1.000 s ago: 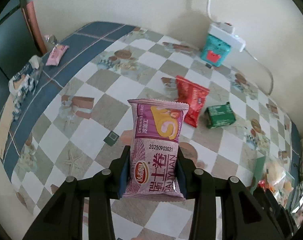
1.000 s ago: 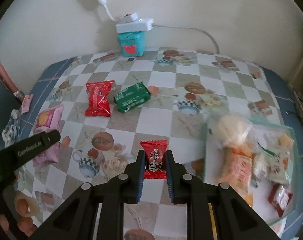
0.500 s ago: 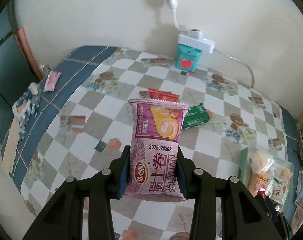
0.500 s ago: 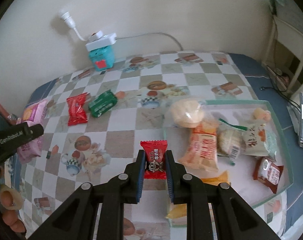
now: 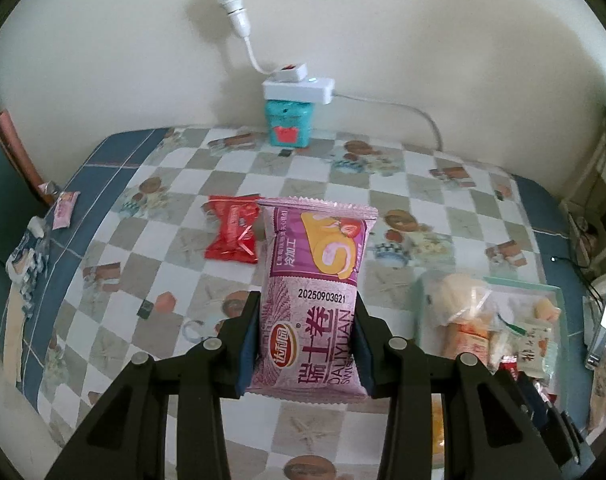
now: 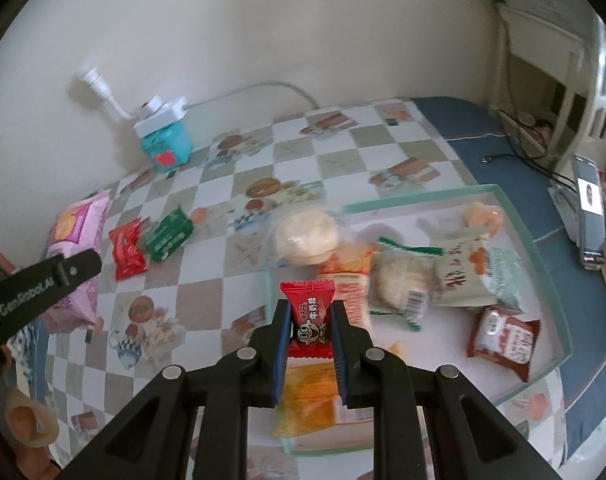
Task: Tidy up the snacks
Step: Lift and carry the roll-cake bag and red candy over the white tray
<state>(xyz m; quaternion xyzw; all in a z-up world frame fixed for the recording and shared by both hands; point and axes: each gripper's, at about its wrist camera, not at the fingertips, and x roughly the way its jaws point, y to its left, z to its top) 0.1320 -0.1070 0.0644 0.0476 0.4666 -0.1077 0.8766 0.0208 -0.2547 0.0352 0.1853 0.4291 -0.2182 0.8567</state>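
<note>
The left tool (image 5: 307,340) pinches a purple cake packet (image 5: 313,292), which hides the green packet (image 6: 169,233). The right tool (image 6: 310,332) pinches a red candy (image 6: 309,318) above the blurred tray (image 6: 543,264).

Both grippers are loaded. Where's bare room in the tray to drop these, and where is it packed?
Bare floor in the tray runs along its far rim, and in the near right corner beside the brown packet. The middle and near left are packed with snacks around the round bun.
</note>
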